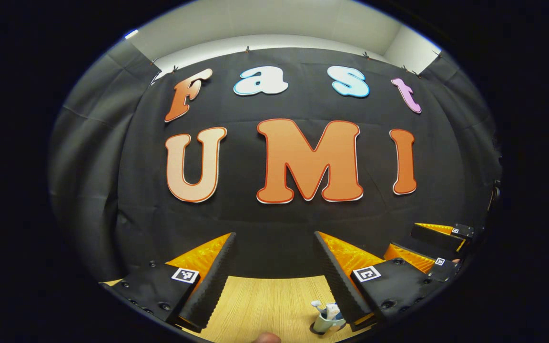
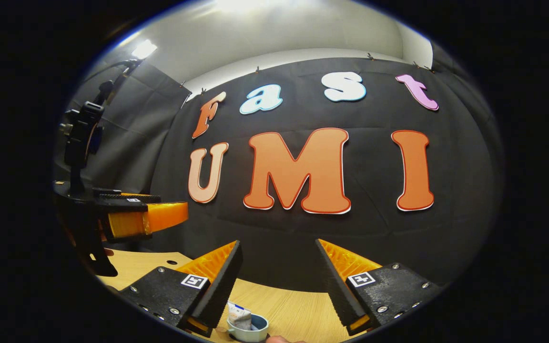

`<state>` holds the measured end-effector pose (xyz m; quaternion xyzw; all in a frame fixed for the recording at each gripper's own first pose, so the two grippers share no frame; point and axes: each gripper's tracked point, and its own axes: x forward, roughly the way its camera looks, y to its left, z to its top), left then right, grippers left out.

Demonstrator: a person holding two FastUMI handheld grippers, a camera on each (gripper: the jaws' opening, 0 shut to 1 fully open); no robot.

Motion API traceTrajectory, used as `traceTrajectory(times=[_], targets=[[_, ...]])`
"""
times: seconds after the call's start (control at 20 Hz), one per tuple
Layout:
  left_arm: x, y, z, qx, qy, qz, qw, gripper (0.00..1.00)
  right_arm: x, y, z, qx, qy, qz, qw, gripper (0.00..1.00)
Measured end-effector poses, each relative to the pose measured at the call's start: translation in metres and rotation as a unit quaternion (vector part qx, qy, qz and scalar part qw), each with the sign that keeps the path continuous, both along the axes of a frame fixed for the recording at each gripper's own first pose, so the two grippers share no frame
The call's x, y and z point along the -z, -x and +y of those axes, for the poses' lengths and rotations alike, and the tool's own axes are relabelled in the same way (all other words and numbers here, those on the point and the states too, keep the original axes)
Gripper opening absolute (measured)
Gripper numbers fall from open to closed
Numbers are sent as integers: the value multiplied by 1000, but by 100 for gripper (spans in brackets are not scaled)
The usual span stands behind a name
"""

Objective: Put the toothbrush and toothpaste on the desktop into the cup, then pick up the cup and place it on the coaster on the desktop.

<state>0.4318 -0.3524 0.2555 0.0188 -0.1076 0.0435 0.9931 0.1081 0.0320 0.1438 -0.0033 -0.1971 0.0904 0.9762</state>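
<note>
Both grippers are held open and empty above the wooden table [image 1: 265, 300]. In the left gripper view, the left gripper [image 1: 274, 281] frames the cup [image 1: 327, 323], seen low beside its right finger, with the right gripper [image 1: 427, 247] at the far right. In the right gripper view, the right gripper [image 2: 279, 286] hangs over the cup [image 2: 248, 327], the toothpaste [image 2: 239, 315] standing inside it; the toothbrush and coaster cannot be made out, and the cup's base is cut off.

Pale blue cup [image 2: 247, 329] standing upright on the light wooden surface [image 2: 293, 305], low at the view's edge. Toothpaste tube [image 2: 239, 315], white with a blue cap end, upright inside, leaning on the rim. In the left gripper view, same cup [image 1: 326, 323] on a dark coaster [image 1: 313, 328], contents [image 1: 330, 310] poking above the rim; toothbrush not clearly distinguishable.
</note>
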Motion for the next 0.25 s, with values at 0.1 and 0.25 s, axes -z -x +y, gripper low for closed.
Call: traceTrajectory(times=[0.1, 0.25], targets=[[-1, 1, 1, -1, 0, -1, 1000, 100, 0, 0, -1, 1, 1, -1, 1000, 91], [-1, 1, 1, -3, -1, -1, 1000, 100, -2, -3, -4, 4, 0, 1, 1000, 91]])
